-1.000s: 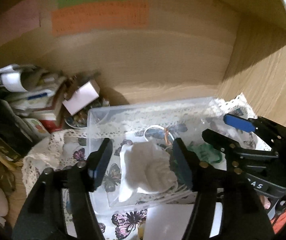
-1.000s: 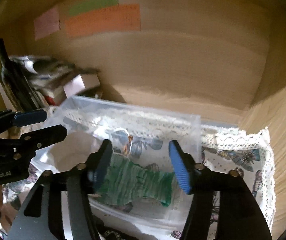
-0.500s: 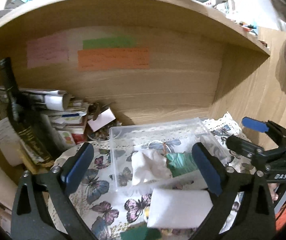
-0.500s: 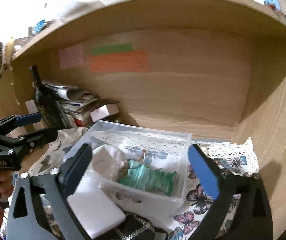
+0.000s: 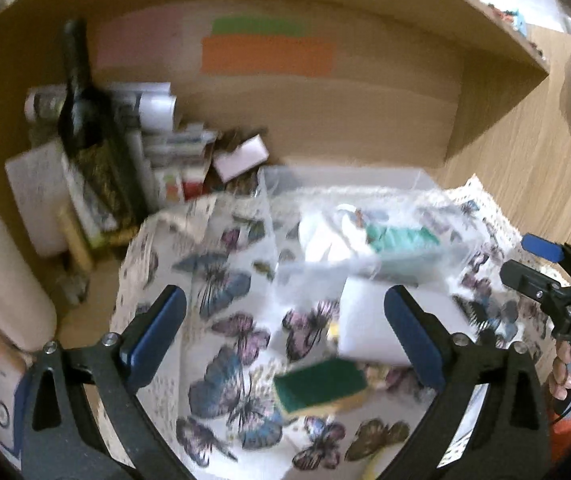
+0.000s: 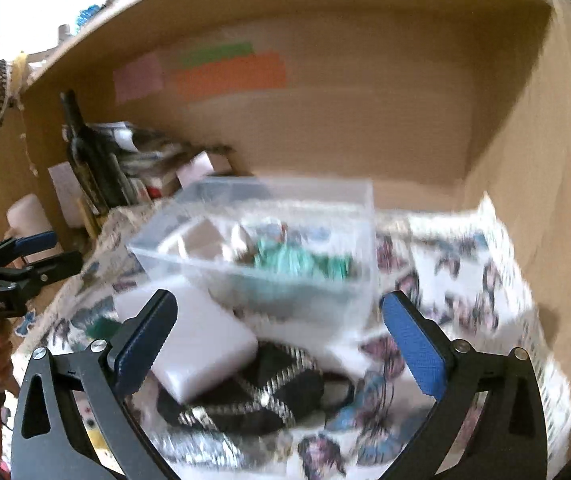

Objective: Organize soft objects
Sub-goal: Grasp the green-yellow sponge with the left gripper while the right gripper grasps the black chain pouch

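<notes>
Above butterfly cloth, left gripper and right gripper level, jaws apart, empty.

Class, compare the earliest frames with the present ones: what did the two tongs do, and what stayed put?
Both tongs let go and drew back: the left tongs released the white cloth, the right tongs the green cloth. Both now gape open, empty. The cloths remain in the clear box; white block and sponge lie outside.

**Both grippers drawn back from the box**

The left gripper and right gripper, jaws now wide, have pulled back from the clear plastic box; white cloth bundle and green knitted piece, seemingly released, lie well ahead.
</notes>
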Motion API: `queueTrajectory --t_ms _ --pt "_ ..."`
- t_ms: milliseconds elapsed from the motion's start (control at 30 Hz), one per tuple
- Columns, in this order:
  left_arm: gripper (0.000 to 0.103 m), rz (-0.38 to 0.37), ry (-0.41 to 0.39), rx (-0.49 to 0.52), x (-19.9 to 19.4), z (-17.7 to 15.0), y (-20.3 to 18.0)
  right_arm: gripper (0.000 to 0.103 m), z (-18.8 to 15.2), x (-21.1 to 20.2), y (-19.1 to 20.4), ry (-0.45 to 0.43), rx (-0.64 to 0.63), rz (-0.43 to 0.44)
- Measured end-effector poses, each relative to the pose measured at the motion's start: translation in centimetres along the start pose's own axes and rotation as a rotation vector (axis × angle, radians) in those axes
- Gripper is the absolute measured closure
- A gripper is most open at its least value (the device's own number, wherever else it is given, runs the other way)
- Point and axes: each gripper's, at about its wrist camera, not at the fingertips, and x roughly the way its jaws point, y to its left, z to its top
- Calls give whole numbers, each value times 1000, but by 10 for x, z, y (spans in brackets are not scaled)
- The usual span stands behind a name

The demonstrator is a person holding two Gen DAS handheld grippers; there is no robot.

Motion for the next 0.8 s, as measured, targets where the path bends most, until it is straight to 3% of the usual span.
queueTrajectory --t_ms 167,333,400,467,567,700,800 --pt "2 -6 80 -53 13 -28 10 2 -31 16 -12 97 72 -31" --pt "2 -40 166 -90 27 -54 12 29 -51 32 -15 189 101 0" --pt "2 -52 178 -97 29 -57 11 47 -58 37 -14 219 102 8" --pt "2 -72 197 -97 32 -61 8 57 -64 43 -12 249 100 18" --pt "2 -104 216 -82 35 -63 1 71 -69 44 -11 254 96 4" --pt "2 -114 226 -60 40 -61 -7 83 -66 36 -13 229 94 -2" --pt "3 -115 223 -57 44 -60 -12 86 -61 31 -15 204 89 -18"
